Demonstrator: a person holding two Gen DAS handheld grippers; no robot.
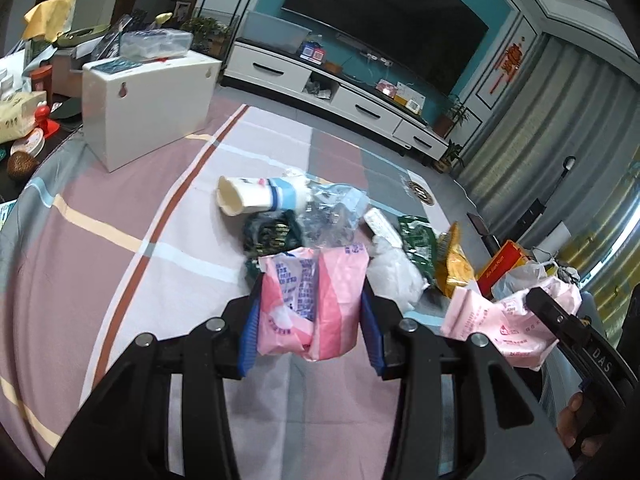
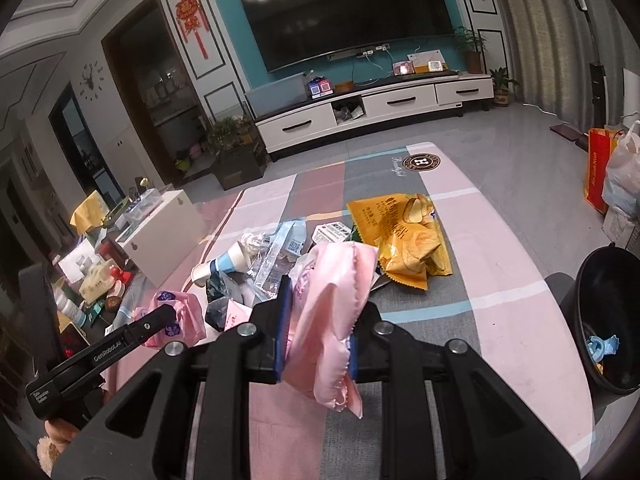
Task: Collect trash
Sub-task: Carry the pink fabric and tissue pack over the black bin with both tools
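My left gripper [image 1: 310,300] is shut on a pink printed wrapper [image 1: 316,304] held just above the striped cloth. My right gripper [image 2: 320,312] is shut on another pink wrapper [image 2: 332,312]; this wrapper also shows at the right of the left wrist view [image 1: 504,324]. A trash pile lies ahead: a white paper cup [image 1: 248,196] on its side, clear plastic packaging [image 1: 332,212], a dark green wrapper [image 1: 416,244], a crumpled white bag [image 1: 394,272] and a yellow chip bag [image 2: 404,236]. A black bin [image 2: 608,320] holding some blue scrap stands at the right.
A white box [image 1: 148,108] stands at the table's far left, with cluttered items beyond it. A red bag [image 2: 598,168] and white plastic bags stand on the floor to the right. A TV cabinet [image 2: 372,108] lines the far wall.
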